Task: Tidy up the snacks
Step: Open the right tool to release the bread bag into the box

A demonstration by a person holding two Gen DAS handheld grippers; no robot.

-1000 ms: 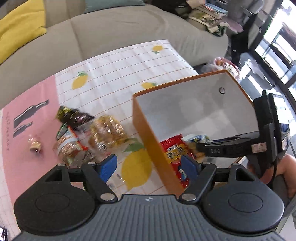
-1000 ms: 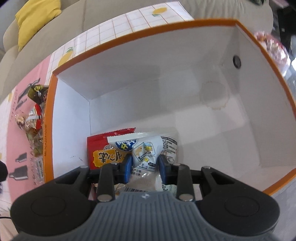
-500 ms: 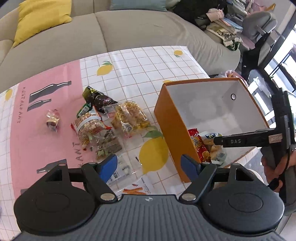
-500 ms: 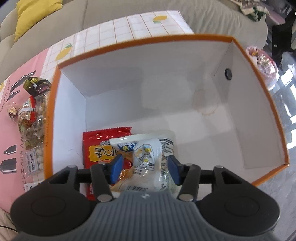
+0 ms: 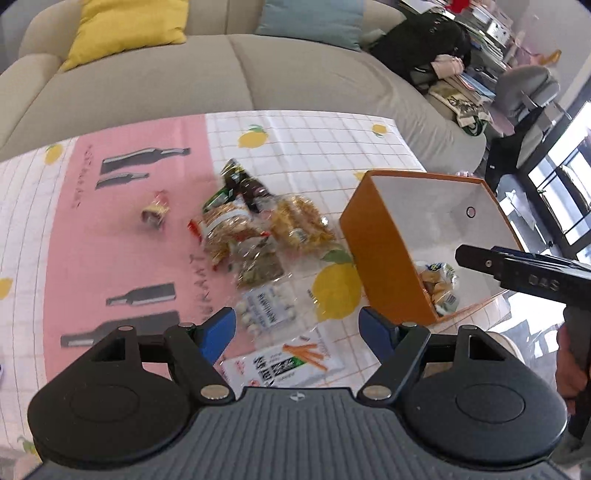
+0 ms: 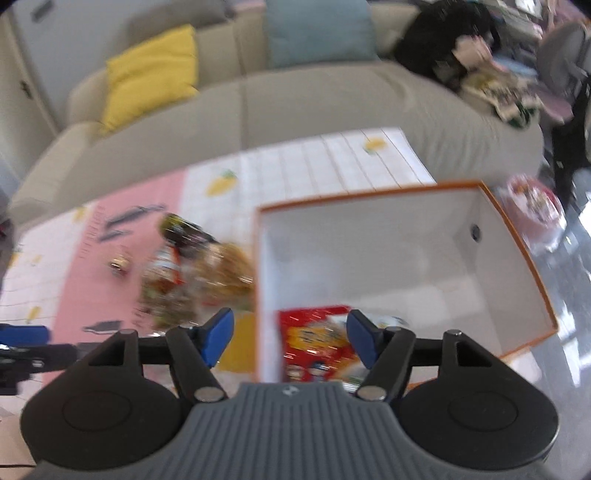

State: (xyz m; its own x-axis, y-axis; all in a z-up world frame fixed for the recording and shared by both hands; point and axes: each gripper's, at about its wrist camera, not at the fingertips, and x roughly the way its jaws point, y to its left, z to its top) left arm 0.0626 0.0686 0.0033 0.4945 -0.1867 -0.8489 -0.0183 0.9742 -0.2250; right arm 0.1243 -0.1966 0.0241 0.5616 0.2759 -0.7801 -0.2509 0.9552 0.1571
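Note:
An orange box [image 5: 384, 254] with a white inside stands on the right of the table; a white and blue snack bag [image 5: 441, 286] lies in its near corner. In the right wrist view the box [image 6: 524, 258] also holds a red packet [image 6: 314, 343]. My right gripper [image 6: 290, 336] hovers over the box's near left corner, its jaws opening and nothing between them. My left gripper [image 5: 297, 330] is open above a white pack of small round sweets [image 5: 264, 310] and a white packet printed with orange sticks [image 5: 284, 363]. Several clear snack bags [image 5: 255, 236] lie in a heap left of the box.
A small wrapped sweet [image 5: 155, 212] lies alone on the pink part of the tablecloth [image 5: 110, 229]. A beige sofa [image 5: 221, 77] with a yellow cushion [image 5: 125, 29] runs behind the table. A hand [image 5: 570, 365] holds the right gripper's body at the right edge.
My right gripper let go of the white and blue bag in the box, spread its jaws and rose up and back. My left gripper drew back from the box toward the loose snacks.

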